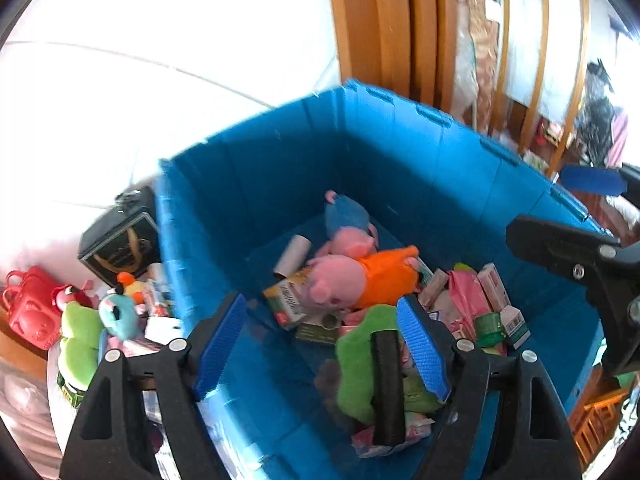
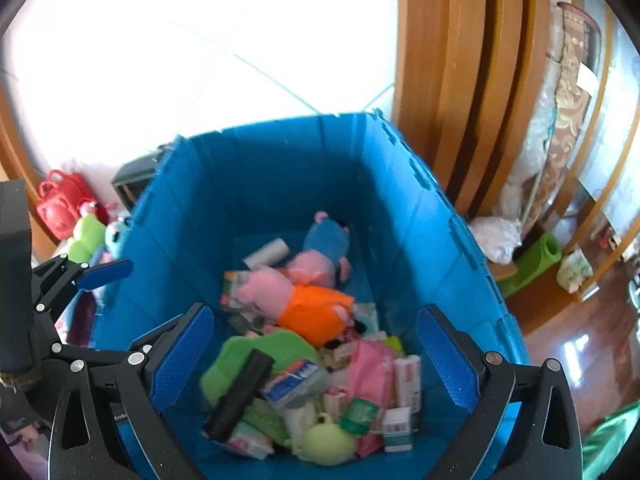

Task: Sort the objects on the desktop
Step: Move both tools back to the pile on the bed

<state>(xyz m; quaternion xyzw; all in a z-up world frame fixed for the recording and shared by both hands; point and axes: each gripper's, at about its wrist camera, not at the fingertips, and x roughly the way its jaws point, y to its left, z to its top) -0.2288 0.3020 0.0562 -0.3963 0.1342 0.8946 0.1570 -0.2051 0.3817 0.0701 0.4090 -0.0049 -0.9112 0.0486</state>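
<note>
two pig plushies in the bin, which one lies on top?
The orange-dressed pig lies on top, across the middle of the blue bin. The blue-dressed pig lies behind it, toward the far wall, its head partly under the orange one.

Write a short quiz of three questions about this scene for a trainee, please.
1. True or false: the pig toy in the orange dress lies inside the blue crate.
2. What lies on top of the green plush? A) a black bar B) a red bag C) a paper tube
3. Fill in: both the left gripper and the right gripper are ____ and hold nothing.

Key: 1 true. 2 A, the black bar. 3 open.
</note>
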